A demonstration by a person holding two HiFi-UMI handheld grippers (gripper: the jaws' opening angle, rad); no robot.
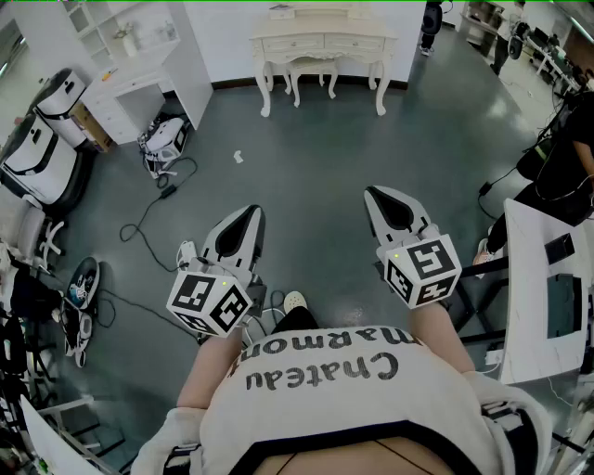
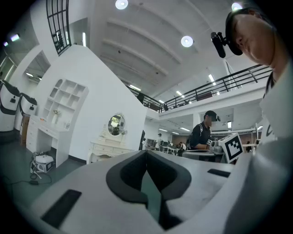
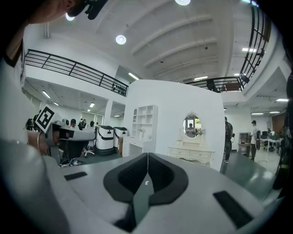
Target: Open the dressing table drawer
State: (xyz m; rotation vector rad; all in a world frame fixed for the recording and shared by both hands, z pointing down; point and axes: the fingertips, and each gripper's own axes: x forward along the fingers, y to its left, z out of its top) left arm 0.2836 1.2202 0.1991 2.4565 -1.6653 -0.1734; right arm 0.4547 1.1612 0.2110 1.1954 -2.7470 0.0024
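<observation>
The dressing table [image 1: 278,28] stands at the far end of the room against a white wall [image 1: 232,37]. Its long axis runs left to right across the head view. Its drawers [image 1: 323,42] sit in a row under the top, all pushed in, with their fronts facing the person. A stool [image 1: 311,70] is tucked between the legs, and both gripper views show the table [image 3: 190,153] [image 2: 107,148] with an oval mirror [image 3: 191,125] on top. Both grippers are well short of it, held low in front of the person's chest and aimed roughly towards it. The left gripper [image 1: 251,211] has its jaws closed tip to tip with nothing between them, as its own view [image 2: 146,153] shows. The right gripper [image 1: 371,192] is likewise fully closed and empty [image 3: 147,155]. Between the grippers and the table lies a broad stretch of bare grey floor [image 1: 316,158], with only a small white scrap [image 1: 238,157] left of the straight line. The left side is more crowded: a shelf unit [image 1: 139,56] juts from the wall, a white machine [image 1: 165,139] sits at its foot, and a cable [image 1: 153,209] trails across the floor. On the right, a desk [image 1: 534,297] edge and a seated person [image 1: 566,158] close in near the right gripper.
</observation>
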